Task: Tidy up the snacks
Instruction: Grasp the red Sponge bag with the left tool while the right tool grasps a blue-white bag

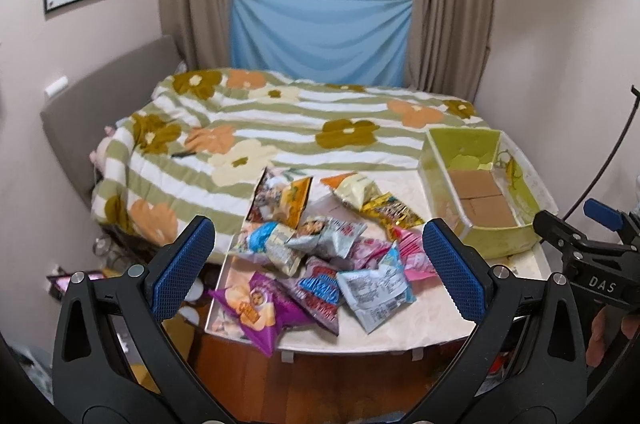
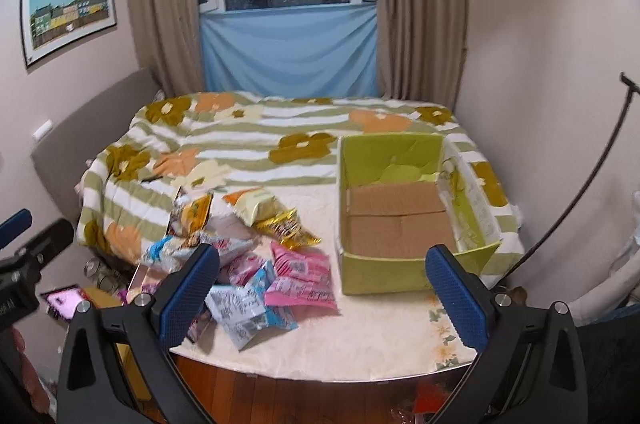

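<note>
Left wrist view has the heap of crinkly foil and plastic snack packets (image 1: pixel 320 256) sitting dead ahead between its blue pads, spread over the near-left part of the pale floral-cloth surface (image 1: pixel 432 320). Nearest the camera is a purple chip bag (image 1: pixel 256 308) hanging a bit over the near edge, next to it a silver-white packet (image 1: pixel 376 292) lying flat, with its long side running away to the right. Pink ones and a gold wrapper (image 1: pixel 394 211) sit further back.

The open green cardboard box with a brown bottom (image 1: pixel 480 200) is off to the right of the heap, nothing in it that I can see, its long side running away from the camera toward the bed (image 1: pixel 280 112).

So the geometry is pretty simple imo: heap on the left, box on the right. The left gripper (image 1: pixel 320 260) is lined up right over the packets, fingers spread wide, holding nothing. The right gripper (image 2: pixel 320 288) is also spread wide and empty, and in the right wrist view it's framing the bare cloth between a pink packet (image 2: pixel 304 280) and the box's (image 2: pixel 384 276) near wall, so it's closer to the box.

My guess is the left one is better placed for a first grab, then a carry to the right.
</note>
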`<state>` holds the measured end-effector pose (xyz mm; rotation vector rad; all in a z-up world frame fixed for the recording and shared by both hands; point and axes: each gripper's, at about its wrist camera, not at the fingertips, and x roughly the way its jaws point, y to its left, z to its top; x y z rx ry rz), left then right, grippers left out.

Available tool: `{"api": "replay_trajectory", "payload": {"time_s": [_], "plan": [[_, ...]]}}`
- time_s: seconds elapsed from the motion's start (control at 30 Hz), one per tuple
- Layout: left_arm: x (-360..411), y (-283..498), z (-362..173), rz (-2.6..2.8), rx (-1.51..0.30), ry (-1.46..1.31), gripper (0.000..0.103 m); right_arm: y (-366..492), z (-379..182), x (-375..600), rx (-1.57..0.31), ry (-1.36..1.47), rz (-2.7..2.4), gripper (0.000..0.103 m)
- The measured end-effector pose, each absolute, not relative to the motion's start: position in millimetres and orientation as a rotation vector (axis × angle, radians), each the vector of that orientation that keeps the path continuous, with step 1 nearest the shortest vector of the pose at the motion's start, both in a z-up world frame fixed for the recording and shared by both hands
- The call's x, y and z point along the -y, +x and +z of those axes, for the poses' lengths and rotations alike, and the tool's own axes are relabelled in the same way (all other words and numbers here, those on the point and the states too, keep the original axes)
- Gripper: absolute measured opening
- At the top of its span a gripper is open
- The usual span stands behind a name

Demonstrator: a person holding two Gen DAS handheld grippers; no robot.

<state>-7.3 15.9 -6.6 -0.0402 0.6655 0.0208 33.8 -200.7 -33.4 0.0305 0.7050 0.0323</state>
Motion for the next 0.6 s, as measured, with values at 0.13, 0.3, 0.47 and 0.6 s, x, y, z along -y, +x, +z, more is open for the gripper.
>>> {"api": "replay_trajectory", "payload": {"time_s": [0.13,0.3,0.47,0.6], "plan": [[-19,-6,-30,0.069,-0.687,-0.007,0.103,37,-53,205,-0.747,0.031,0.069,0.103],[-21,4,-70,0.088,-0.752,0.013,0.103,46,-83,210,-0.812,0.045,0.136,0.103],[-23,22,-113,0.020,-0.856,0.014,0.103,57,-118,204,-0.883,0.036,0.230,0.103],[-24,42,-142,-0.050,-0.944,0.071,0.103,67,-147,194,-0.936,0.034,0.289,0.103]]}}
